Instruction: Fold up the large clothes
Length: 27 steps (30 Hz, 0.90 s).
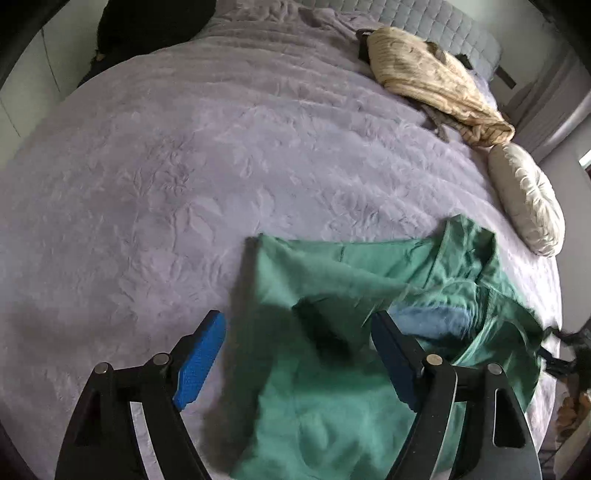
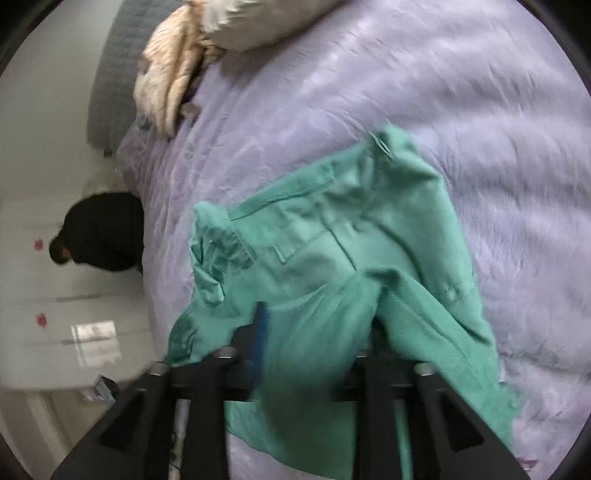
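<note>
Green trousers (image 1: 332, 288) lie partly folded on a lilac bedspread (image 1: 184, 166). My left gripper (image 1: 299, 354) is open and hovers over the near part of the cloth, its blue fingers (image 1: 201, 363) apart and holding nothing. In the right wrist view the green trousers (image 2: 332, 236) are bunched, waistband up, and drape over my right gripper (image 2: 317, 332). That gripper is shut on a fold of the trousers; only one blue finger (image 2: 260, 332) shows, the other is hidden by cloth. The lilac bedspread (image 2: 480, 110) lies beneath.
A crumpled beige garment (image 1: 432, 85) and a round cream cushion (image 1: 524, 199) lie at the bed's far right. A grey padded headboard (image 1: 424, 22) is behind. A person in black (image 2: 99, 232) stands beside the bed near white cupboards.
</note>
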{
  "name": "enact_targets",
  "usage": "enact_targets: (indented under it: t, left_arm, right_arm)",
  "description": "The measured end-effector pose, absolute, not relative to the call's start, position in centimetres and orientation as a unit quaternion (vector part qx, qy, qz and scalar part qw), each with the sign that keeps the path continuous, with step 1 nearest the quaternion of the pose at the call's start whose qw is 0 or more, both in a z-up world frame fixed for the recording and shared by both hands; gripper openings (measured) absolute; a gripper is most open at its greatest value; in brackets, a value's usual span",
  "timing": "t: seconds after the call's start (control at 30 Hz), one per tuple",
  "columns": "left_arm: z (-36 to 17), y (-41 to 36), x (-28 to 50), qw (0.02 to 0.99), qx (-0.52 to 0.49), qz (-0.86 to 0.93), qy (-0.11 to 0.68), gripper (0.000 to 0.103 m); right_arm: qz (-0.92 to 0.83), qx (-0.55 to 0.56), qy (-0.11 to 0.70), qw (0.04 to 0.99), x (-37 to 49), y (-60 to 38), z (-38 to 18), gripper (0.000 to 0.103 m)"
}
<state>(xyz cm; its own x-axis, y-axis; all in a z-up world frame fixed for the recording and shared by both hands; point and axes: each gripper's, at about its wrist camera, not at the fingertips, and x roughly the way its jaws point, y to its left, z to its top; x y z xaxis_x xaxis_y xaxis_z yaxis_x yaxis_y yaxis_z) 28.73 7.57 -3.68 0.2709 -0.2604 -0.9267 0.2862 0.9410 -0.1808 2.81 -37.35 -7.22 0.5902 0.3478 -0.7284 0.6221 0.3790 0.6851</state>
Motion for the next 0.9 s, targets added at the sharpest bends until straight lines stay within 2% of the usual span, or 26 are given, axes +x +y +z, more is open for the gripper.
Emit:
enact_targets:
  t: [0.03, 0.17, 0.33, 0.37, 0.4, 0.43, 0.47, 0.63, 0.83, 0.9]
  left_arm:
    - [-4.4, 7.4, 28.8, 0.793, 0.022, -0.168, 0.586, 0.082]
    - [-7.4, 6.1, 28.9, 0.773, 0.042, -0.169, 0.611, 0.082]
    - [-10.9, 2.8, 29.4, 0.757, 0.071, -0.171, 0.627, 0.082]
    - [-11.1, 2.4, 29.5, 0.757, 0.070, -0.172, 0.627, 0.081]
    - [-11.2, 1.8, 29.5, 0.759, 0.069, -0.173, 0.624, 0.076]
    - [-11.2, 1.5, 29.5, 0.762, 0.072, -0.173, 0.620, 0.065]
    - [-11.1, 1.0, 29.4, 0.765, 0.082, -0.169, 0.617, 0.064]
    - [-12.1, 0.7, 30.0, 0.770, 0.096, -0.151, 0.612, 0.064]
    - [-12.7, 2.0, 30.1, 0.766, 0.082, -0.136, 0.623, 0.064]
    - [-12.3, 2.6, 29.6, 0.763, 0.091, -0.140, 0.624, 0.064]
  right_arm:
    - [-0.107, 0.530, 0.437, 0.719, 2.6, -37.5, -6.3, 0.075]
    - [-0.151, 0.471, 0.454, 0.741, 2.5, -38.1, -5.2, 0.075]
    - [-0.186, 0.401, 0.518, 0.732, 3.1, -37.9, -7.7, 0.075]
    - [-0.192, 0.388, 0.533, 0.727, 3.3, -37.8, -8.4, 0.071]
    - [-0.192, 0.381, 0.540, 0.725, 3.6, -37.6, -8.8, 0.041]
    - [-0.183, 0.377, 0.547, 0.725, 3.8, -37.4, -9.2, 0.017]
    - [-0.181, 0.368, 0.550, 0.728, 3.9, -37.1, -9.1, 0.005]
    - [-0.197, 0.318, 0.527, 0.763, 3.9, -37.3, -7.1, 0.004]
    - [-0.223, 0.370, 0.539, 0.723, 3.5, -38.9, -11.5, 0.005]
    - [-0.227, 0.372, 0.538, 0.722, 3.1, -38.6, -10.7, 0.014]
